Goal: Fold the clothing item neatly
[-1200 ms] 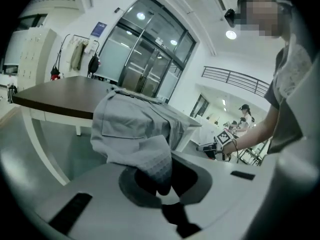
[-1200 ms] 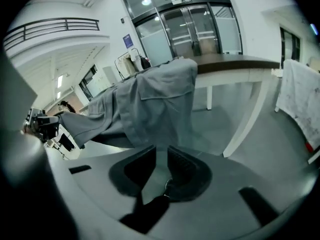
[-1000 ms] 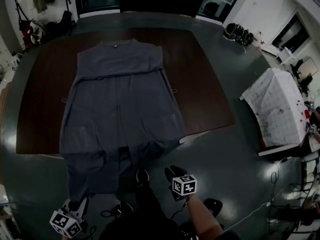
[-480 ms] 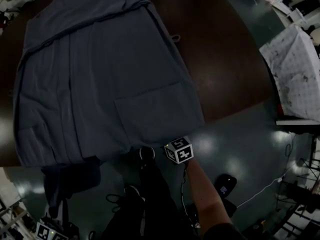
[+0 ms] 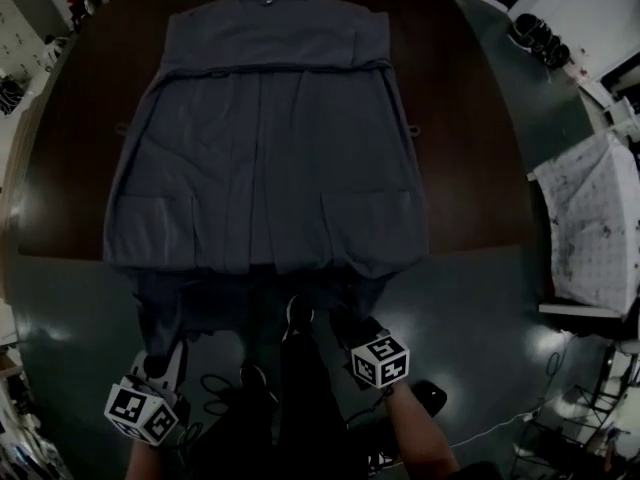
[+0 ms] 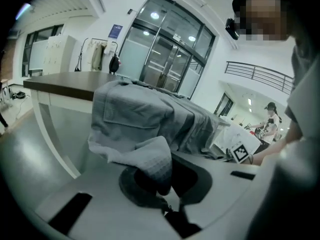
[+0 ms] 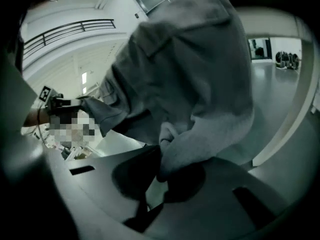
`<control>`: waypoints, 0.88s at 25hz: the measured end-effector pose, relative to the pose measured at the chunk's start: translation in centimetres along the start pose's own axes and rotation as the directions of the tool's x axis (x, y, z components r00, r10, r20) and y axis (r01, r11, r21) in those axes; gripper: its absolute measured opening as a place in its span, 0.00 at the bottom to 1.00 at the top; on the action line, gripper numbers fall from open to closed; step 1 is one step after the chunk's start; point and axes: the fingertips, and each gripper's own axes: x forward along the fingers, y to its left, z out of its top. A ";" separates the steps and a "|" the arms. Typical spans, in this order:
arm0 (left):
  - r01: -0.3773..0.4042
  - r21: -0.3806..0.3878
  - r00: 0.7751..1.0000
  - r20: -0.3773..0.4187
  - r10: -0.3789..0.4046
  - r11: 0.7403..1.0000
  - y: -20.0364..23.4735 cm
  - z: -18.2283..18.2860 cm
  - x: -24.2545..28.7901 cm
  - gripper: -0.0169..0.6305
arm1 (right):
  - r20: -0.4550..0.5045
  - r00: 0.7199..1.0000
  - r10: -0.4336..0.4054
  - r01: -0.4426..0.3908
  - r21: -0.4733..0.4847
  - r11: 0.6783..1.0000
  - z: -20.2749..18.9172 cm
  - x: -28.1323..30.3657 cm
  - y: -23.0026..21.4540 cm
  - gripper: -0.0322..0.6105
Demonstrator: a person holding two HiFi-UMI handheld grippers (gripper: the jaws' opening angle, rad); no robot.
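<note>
The left gripper [image 6: 164,190] is pressed together on a fold of the hem [image 6: 150,159], with cloth bunched between its pads. The right gripper [image 7: 159,178] has just been closing and now pinches the hem at the other corner (a thick wad fills its jaws). In the head view both grippers sit low, below the near edge of the table [image 5: 480,148], well apart, one at each bottom corner. From them the garment [image 5: 265,168] runs up over that edge and lies flat along the dark tabletop, collar at the far end. Two pockets [image 5: 370,223] lie just inside the near edge. The hanging part drapes toward the floor [image 5: 480,318].
</note>
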 end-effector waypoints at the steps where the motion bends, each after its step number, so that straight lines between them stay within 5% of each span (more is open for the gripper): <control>1: 0.006 0.008 1.000 0.009 -0.006 1.000 -0.1 0.8 -0.6 0.05 | -0.001 1.000 0.010 -0.010 -0.023 1.000 0.7 -1.8 1.8 0.05; 15: 0.019 0.202 0.971 0.228 -0.066 0.979 -3.1 15.7 -8.6 0.05 | 0.266 0.964 -0.007 0.096 -0.322 0.942 19.4 -16.5 14.3 0.05; 22: -0.032 0.196 0.942 0.335 -0.036 0.980 -0.9 25.1 -9.1 0.05 | 0.407 0.914 0.003 0.145 -0.333 0.932 30.2 -19.4 12.2 0.05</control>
